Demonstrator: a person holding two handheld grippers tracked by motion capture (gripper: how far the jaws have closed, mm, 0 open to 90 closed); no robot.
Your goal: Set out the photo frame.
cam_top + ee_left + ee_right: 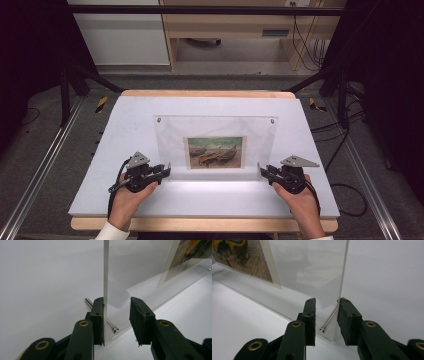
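Observation:
A clear acrylic picture frame stands upright on the white board, with a print of boats in its middle. My left gripper straddles the frame's lower left corner. In the left gripper view one pad touches the panel edge and the other stands apart from it. My right gripper straddles the lower right corner the same way: the panel edge meets one pad, with a gap to the other. A metal screw crosses the panel at each corner.
The white board lies on a wooden table. Metal rails run along both sides. Cables trail on the floor at the right. A cabinet and a desk stand beyond the table.

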